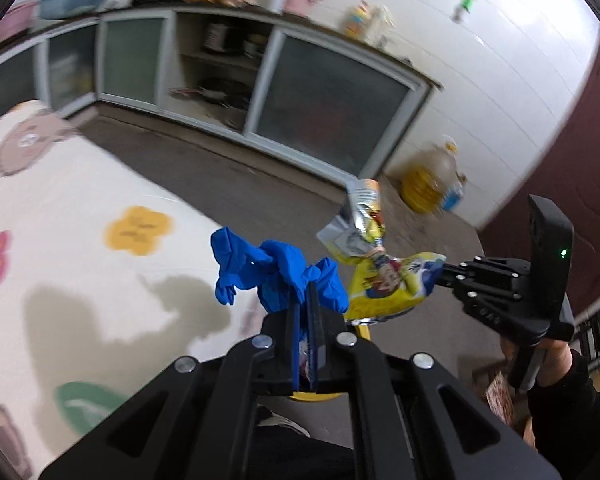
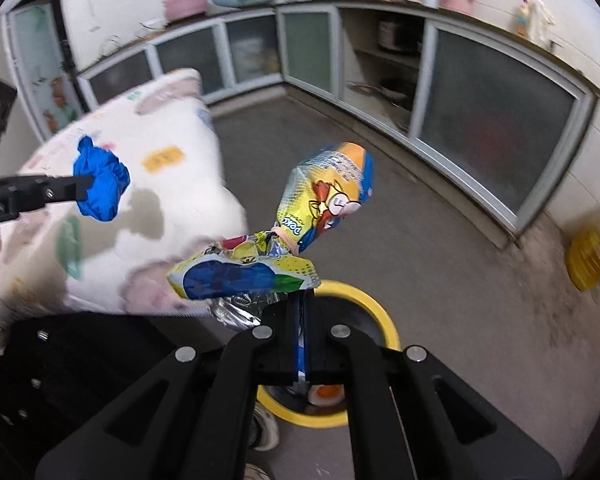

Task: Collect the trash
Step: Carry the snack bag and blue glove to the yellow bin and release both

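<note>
The left gripper [image 1: 308, 300] is clamped on a crumpled blue glove [image 1: 276, 276], which bunches up just ahead of its fingertips. The right gripper [image 2: 300, 300] is clamped on a yellow snack wrapper [image 2: 284, 248]; the wrapper is pinched at one lower corner, so its twisted body stands up and forward of the jaws. Each piece is held at an edge, which leaves the bulk free to fall once the jaws part.

Directly below and just beyond the right gripper's fingertips sits a yellow-rimmed bin [image 2: 384, 320], with its opening facing up. Some waste already lies inside. In the left wrist view only a sliver of the bin shows beneath the gripper body. Both grippers point steeply downward, side by side, which suits a drop into the bin.

To the left of both grippers lies a patterned cloth surface [image 1: 80, 200]. Judged from this layout, the step in hand is transport to the bin; release is not yet done.
</note>
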Demonstrator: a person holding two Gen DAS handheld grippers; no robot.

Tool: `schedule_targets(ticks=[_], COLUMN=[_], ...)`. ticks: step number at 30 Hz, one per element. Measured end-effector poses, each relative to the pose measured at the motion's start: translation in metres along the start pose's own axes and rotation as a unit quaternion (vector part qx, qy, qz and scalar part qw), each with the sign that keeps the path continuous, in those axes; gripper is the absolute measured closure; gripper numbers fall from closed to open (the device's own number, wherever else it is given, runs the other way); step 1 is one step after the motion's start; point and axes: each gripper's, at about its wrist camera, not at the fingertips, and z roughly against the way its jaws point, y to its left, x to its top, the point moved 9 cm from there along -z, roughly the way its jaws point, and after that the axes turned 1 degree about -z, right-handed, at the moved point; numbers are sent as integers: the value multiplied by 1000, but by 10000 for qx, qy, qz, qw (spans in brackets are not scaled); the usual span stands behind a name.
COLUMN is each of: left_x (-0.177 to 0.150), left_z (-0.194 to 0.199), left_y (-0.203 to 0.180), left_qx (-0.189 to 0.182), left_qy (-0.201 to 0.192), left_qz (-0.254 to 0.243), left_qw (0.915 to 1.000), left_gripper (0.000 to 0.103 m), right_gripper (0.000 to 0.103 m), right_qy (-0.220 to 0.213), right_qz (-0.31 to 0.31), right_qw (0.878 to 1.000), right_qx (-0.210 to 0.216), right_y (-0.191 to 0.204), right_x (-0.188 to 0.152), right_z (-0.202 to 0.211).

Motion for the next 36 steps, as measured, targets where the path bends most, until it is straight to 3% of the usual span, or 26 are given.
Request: schedule_targets(ticks=[10,22,23,25,26,27,29,30,31,35,36], left_x=[-17,-20,-18,-18,-18,-17,-16,-15,-14,-11,-10], left_z=[-91,-139,-142,-139,-138,-134,-129,-125,-122,-101,-96], left_y=[-46,-48,-50,-47,-47,-46,-45,-45,-44,-42,-42], left_qx=[-124,10,-13,-41,-12,-11,-36,-62,-76,-234,-306], left_qy=[816,1173,1177,1171,1154,1082,1044,1031,997,756,673], left_qz=[-351,-319,-262,-140,-117,-63,-13,35,77,291,331], left_qw=[9960,9926,9927,9930,9932,9941,9945,9946,9950,9964,9967], left_gripper=[101,100,96,75,55,45,41,38,36,26,22], right_gripper=[102,101,101,100,100,96,72,48,41,40,36], right_qy=[751,1153,1216,1305,1333,1397,1461,1432,1366,1212,1092], right_qz=[-516,-1023,-1053,-1172,-1217,-1292,-1396,-1459,-1512,-1729,-1783], right_qw=[9957,9878,9866,9837,9826,9805,9778,9771,9772,9741,9734], right_qx=[-185,-222,-262,-401,-449,-492,-547,-588,-604,-808,-935], right_y=[-40,-63,-65,-73,-77,-81,-86,-89,-91,-100,-102], right_x=[-77,-112,-114,-118,-120,-124,-132,-136,-137,-143,-142], right_z=[-59,-108,-112,-116,-117,-118,-117,-114,-110,-89,-79])
